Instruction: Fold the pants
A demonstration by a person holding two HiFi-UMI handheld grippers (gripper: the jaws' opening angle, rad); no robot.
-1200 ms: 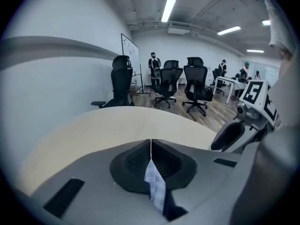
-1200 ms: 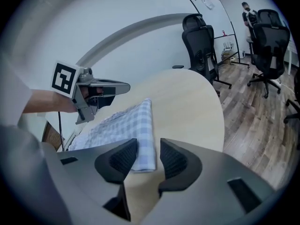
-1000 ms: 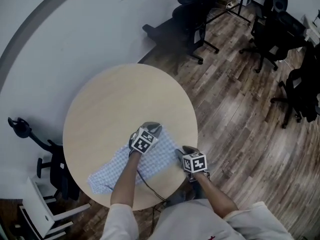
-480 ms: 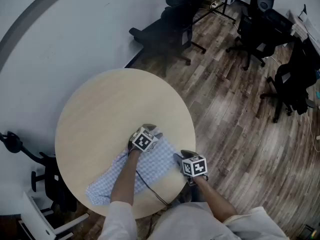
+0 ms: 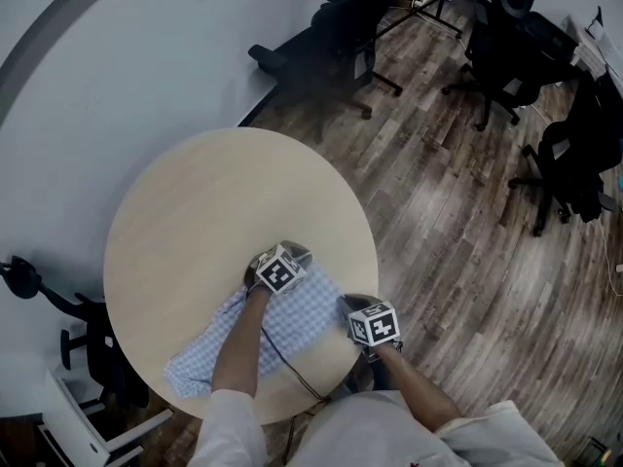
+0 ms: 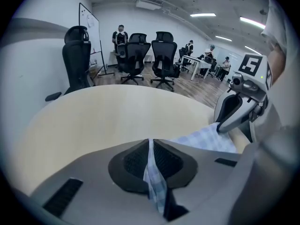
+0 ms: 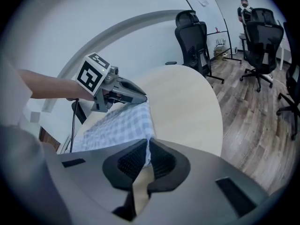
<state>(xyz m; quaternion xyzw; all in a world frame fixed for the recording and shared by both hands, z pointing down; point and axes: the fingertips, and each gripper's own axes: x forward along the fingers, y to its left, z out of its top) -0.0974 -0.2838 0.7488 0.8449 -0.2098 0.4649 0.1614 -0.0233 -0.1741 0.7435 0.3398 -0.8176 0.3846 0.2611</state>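
I counted one round table (image 5: 195, 212), one pair of checked pants (image 5: 297, 321), one whiteboard (image 6: 92, 26), and at least four black office chairs (image 5: 343, 29) about the room.

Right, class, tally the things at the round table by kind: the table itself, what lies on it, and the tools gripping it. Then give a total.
Round table: 1
Checked pants: 1
Tongs: 2 (left tongs, jaws just closed further onto the pants; right tongs, shut on the pants)
Total: 4
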